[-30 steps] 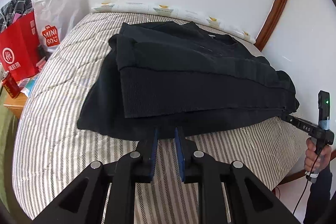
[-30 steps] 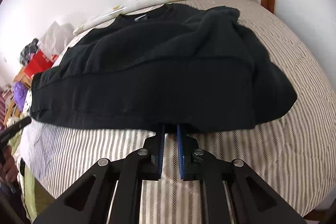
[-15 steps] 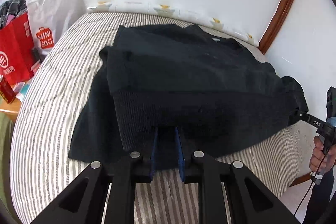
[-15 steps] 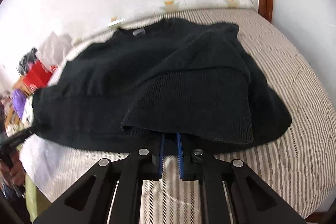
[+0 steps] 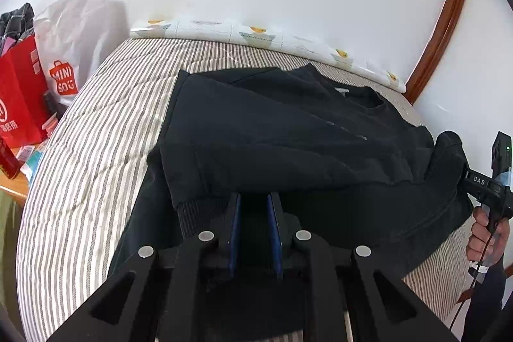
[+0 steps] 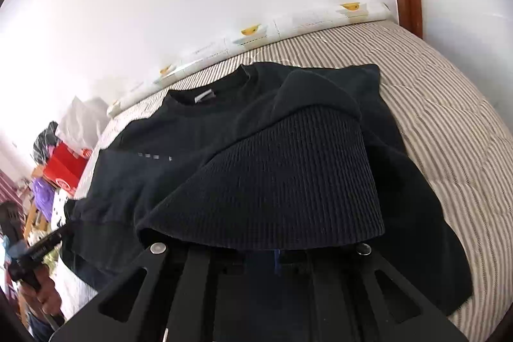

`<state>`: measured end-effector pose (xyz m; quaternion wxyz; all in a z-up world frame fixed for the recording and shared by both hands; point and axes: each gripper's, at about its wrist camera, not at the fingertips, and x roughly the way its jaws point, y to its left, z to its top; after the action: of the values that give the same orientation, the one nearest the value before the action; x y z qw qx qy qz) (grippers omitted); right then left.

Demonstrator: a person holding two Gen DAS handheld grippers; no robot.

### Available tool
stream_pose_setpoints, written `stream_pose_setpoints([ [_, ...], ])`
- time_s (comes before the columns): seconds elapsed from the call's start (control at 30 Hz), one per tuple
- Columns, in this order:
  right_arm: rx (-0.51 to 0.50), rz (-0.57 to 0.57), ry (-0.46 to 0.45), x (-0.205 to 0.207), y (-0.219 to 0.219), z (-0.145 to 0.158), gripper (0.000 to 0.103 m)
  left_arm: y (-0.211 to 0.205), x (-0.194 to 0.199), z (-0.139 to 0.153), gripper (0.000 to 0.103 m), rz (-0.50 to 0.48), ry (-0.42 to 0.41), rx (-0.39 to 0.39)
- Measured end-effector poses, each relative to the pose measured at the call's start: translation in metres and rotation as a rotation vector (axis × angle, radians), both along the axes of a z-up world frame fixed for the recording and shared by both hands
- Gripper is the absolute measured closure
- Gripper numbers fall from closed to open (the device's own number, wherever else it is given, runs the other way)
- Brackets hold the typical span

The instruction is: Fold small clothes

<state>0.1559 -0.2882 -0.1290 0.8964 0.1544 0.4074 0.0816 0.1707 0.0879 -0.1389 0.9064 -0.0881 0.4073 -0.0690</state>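
Note:
A black sweater point(image 5: 288, 133) lies on the striped bed point(image 5: 96, 149), collar toward the wall. My left gripper point(image 5: 254, 213) is shut on its lower hem, with dark cloth filling the gap between the blue pads point(image 5: 235, 233). In the right wrist view the ribbed hem band point(image 6: 288, 175) is lifted and draped over my right gripper point(image 6: 267, 252), hiding most of its fingers; it is shut on the sweater point(image 6: 198, 130). Each view shows the other gripper at the sweater's far corner: the right one point(image 5: 481, 181) in a hand point(image 5: 487, 236), the left one point(image 6: 41, 249).
A red paper bag point(image 5: 19, 104) and a white shopping bag point(image 5: 70, 53) stand left of the bed, with a red can point(image 5: 8, 162) on a wooden stand. A patterned bolster point(image 5: 256, 34) runs along the wall. A wooden door frame point(image 5: 442, 21) rises at the right.
Both grippers have travelled over the sweater toward the collar, carrying the hem with them. The ribbed band, earlier flat on the bed, now hangs folded over the right gripper.

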Motion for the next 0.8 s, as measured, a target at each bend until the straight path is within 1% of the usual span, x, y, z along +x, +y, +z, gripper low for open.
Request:
stream_pose_setpoints([
  [0.07, 0.019, -0.013, 0.002, 0.013, 0.0, -0.001, 0.093, -0.001, 0.008, 0.001, 0.087, 0.006, -0.003, -0.006],
  [0.17, -0.004, -0.036, 0.003, 0.032, 0.001, -0.004, 0.093, -0.006, 0.021, 0.005, 0.087, 0.004, -0.014, 0.009],
  [0.3, -0.025, -0.076, 0.029, 0.054, -0.005, -0.009, 0.092, -0.006, 0.016, 0.026, 0.087, -0.03, -0.076, -0.02],
  [0.37, -0.016, -0.084, 0.043, 0.062, -0.01, -0.009, 0.092, -0.005, 0.014, 0.032, 0.087, -0.033, -0.079, -0.022],
  [0.4, -0.025, -0.098, 0.041, 0.066, -0.011, -0.008, 0.092, -0.003, 0.011, 0.036, 0.087, -0.043, -0.082, -0.038],
  [0.47, -0.051, -0.12, 0.035, 0.069, -0.013, -0.006, 0.092, -0.004, 0.004, 0.04, 0.081, -0.078, -0.081, -0.062],
  [0.5, -0.07, -0.129, 0.036, 0.071, -0.012, -0.006, 0.089, -0.005, 0.0, 0.041, 0.073, -0.092, -0.078, -0.058],
  [0.53, -0.095, -0.135, 0.046, 0.074, -0.01, -0.008, 0.089, -0.009, -0.007, 0.041, 0.071, -0.112, -0.081, -0.043],
  [0.6, -0.12, -0.135, 0.064, 0.077, -0.008, -0.013, 0.089, -0.017, -0.018, 0.038, 0.071, -0.143, -0.086, -0.011],
  [0.67, -0.132, -0.133, 0.054, 0.075, -0.007, -0.013, 0.089, -0.024, -0.028, 0.031, 0.071, -0.167, -0.066, 0.017],
  [0.73, -0.131, -0.132, 0.049, 0.072, -0.008, -0.011, 0.088, -0.023, -0.035, 0.022, 0.071, -0.181, -0.035, 0.001],
  [0.8, -0.119, -0.13, 0.049, 0.069, -0.01, -0.009, 0.082, -0.018, -0.039, 0.015, 0.071, -0.181, -0.012, -0.026],
])
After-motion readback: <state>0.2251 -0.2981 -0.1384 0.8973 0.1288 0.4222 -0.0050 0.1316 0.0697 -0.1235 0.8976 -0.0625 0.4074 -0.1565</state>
